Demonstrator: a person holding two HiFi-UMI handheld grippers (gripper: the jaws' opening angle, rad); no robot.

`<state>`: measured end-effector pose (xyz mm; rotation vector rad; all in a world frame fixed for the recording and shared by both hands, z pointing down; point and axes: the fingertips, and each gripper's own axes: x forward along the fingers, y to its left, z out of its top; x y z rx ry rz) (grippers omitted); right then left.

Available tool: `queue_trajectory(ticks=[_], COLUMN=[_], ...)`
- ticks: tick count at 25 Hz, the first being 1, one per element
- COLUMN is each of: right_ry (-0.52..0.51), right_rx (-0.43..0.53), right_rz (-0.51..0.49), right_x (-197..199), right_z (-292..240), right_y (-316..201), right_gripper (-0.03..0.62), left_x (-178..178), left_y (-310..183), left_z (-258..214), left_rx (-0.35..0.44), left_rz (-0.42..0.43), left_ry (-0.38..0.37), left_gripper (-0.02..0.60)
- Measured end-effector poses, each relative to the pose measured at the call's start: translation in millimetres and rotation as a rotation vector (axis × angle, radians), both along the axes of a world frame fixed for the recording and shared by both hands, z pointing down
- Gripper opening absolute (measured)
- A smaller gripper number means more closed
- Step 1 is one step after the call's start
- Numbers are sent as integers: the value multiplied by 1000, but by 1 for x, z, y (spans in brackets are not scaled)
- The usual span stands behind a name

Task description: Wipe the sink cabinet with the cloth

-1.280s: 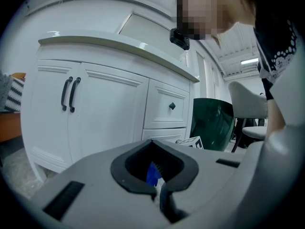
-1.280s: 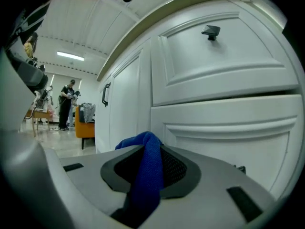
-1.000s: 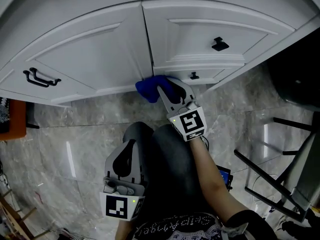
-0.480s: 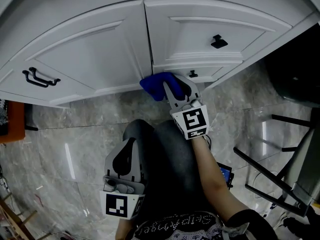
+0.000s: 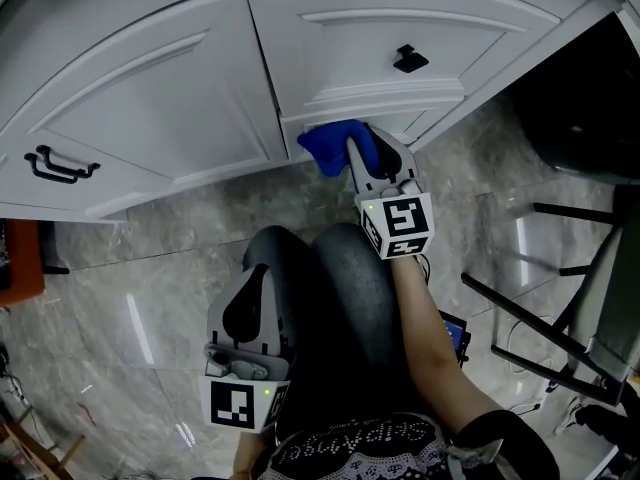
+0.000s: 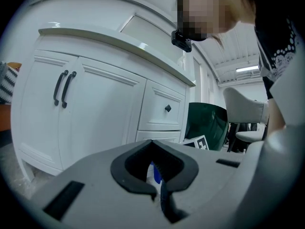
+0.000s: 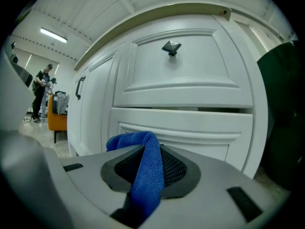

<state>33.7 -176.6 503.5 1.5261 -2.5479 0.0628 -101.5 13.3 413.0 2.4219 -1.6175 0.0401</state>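
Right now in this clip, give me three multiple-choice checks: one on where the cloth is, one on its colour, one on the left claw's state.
1. Where is the cloth?
A. lying on the floor
B. hung over the door handles
C. up at the lower drawer front, held in the right claw

2. What colour is the cloth?
A. blue
B. red
C. white

3. How does the left claw stand?
A. wide open
B. shut, with nothing in it
C. shut on the cloth

Answers:
1 C: the right gripper view shows the cloth pinched between its jaws, facing the lower drawer front.
2 A: it reads blue in both the head view and the right gripper view.
3 B: the left gripper view shows its jaws together with nothing between them, back over the person's lap.
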Motion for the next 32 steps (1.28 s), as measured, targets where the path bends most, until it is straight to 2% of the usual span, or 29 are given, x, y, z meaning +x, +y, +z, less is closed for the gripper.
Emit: queue_trajectory(ticks=[9,15,19,24,29,32], right_ry=[-32,4,14,-51,-62,-75], right_rx=[40,76,98,67,63,64], right_rz=[52,63,53,2,-12,13], right_x=[24,29,35,46,58,68], right_z=[-14,-20,-19,-19,-18,-17], right_y=[-1,-3,-2,1,-5,-8], right_gripper=[104,104,104,104,104,104], left_x=[-2,3,17,30,28,24], left_y=[-8,-10,-14,-23,-28,-29], left_z=[-8,-13,-17,-23,-24,-20], left_rx=[1,19,45,25,20,13], left_rz=[-18,-1,42,43,29,17], left_ry=[19,5,-2,-1,-12,-10], left_gripper=[3,3,3,3,3,3])
